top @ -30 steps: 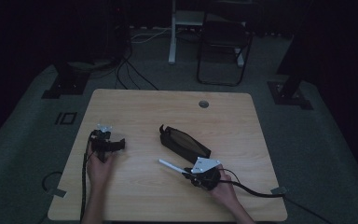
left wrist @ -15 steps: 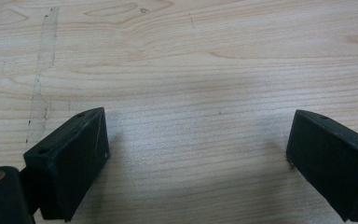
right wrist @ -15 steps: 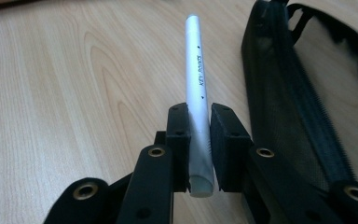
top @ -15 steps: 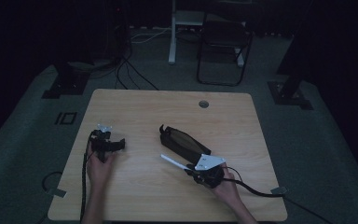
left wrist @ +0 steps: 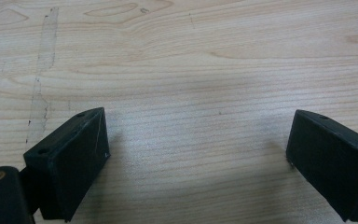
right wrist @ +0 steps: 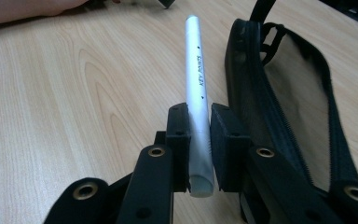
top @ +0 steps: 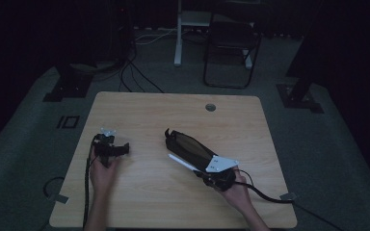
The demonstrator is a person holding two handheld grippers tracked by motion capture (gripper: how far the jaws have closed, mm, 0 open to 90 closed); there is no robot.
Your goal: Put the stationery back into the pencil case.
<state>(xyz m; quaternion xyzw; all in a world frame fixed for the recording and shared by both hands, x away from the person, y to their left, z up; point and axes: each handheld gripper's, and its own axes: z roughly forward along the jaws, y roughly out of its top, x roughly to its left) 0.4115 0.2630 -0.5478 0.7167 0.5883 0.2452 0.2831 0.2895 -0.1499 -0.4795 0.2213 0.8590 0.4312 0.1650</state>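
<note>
A white pen [right wrist: 196, 84] with small black lettering sticks forward from my right gripper [right wrist: 199, 122], whose jaws are shut on its lower end. In the high view the white pen [top: 180, 162] lies low over the table beside an open black pencil case [top: 189, 147], and my right gripper [top: 203, 173] sits at the case's near end. The black pencil case [right wrist: 279, 102] lies unzipped just right of the pen, its tan lining showing. My left gripper [top: 124, 149] rests on the table's left side, and my left gripper [left wrist: 198, 144] stands open over bare wood.
The wooden table [top: 139, 110] has a round cable hole [top: 210, 107] near its far edge. A chair [top: 231, 43] and stand feet [top: 67, 84] sit on the dark floor behind. A cable [top: 265, 195] trails from the right gripper off the near right edge.
My right gripper, with the pen in it, has drifted slightly right and toward the near edge along the pencil case. The left gripper has stayed put.
</note>
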